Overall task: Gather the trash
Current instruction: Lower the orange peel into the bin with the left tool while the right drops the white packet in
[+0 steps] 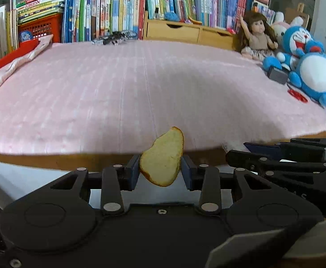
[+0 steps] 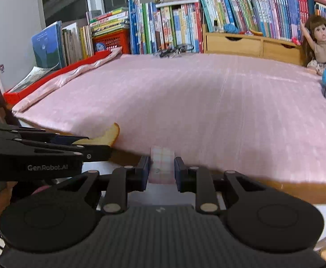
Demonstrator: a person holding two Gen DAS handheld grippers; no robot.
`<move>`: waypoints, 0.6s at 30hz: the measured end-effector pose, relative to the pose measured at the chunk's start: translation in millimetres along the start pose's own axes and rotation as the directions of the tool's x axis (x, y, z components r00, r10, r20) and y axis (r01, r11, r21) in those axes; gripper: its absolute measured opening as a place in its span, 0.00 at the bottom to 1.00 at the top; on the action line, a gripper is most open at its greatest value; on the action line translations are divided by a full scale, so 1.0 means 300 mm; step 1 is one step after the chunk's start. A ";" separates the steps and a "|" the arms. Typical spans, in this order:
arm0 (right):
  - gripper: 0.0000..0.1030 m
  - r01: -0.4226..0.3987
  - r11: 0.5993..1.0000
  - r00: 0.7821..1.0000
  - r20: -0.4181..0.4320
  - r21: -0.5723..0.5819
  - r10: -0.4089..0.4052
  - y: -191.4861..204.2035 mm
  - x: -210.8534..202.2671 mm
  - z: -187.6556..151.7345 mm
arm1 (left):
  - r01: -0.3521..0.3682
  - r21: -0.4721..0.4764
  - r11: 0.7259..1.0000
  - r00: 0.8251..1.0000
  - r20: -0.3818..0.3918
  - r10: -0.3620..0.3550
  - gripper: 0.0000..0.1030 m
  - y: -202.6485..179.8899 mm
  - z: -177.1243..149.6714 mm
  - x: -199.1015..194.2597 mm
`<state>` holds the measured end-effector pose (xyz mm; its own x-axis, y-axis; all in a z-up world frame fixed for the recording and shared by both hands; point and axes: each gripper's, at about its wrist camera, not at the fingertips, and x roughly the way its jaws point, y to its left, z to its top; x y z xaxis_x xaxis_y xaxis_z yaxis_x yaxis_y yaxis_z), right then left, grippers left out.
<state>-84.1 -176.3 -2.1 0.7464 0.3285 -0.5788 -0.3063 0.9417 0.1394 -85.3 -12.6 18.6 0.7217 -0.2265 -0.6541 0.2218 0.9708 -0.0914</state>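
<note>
Pinching curved crusty bread slice [image 1: 163,157]: left gripper [image 1: 160,169]; right gripper [image 2: 161,169] clamps soft checked packet [image 2: 161,165].

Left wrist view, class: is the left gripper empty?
No, the left gripper is shut on a slice of bread, held upright between its blue pads.

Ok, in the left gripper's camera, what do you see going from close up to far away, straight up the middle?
Left gripper → slice of bread pinched in it → pink bedcover → tangle of small dark things at the far edge → row of books.
</note>
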 end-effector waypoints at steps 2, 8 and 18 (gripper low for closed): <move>0.28 -0.009 1.000 1.000 -0.019 0.010 0.009 0.007 -0.007 -0.030 | 0.000 0.007 1.000 1.000 -0.018 0.001 0.36 -0.008 -0.030 -0.002; 0.28 -0.022 0.999 0.998 -0.065 0.029 0.024 0.025 -0.028 -0.110 | 0.037 0.018 0.999 0.996 -0.079 -0.035 0.36 -0.026 -0.116 -0.022; 0.29 0.004 0.996 0.980 -0.197 0.088 0.013 0.020 0.023 -0.246 | 0.026 -0.002 1.000 0.968 -0.250 -0.026 0.36 -0.027 -0.266 0.071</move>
<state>-124.4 -173.8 -64.6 0.6114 0.3200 -0.7238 -0.2499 0.9459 0.2071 -124.0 -19.0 -54.6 0.5290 -0.2248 -0.8183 0.2394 0.9646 -0.1103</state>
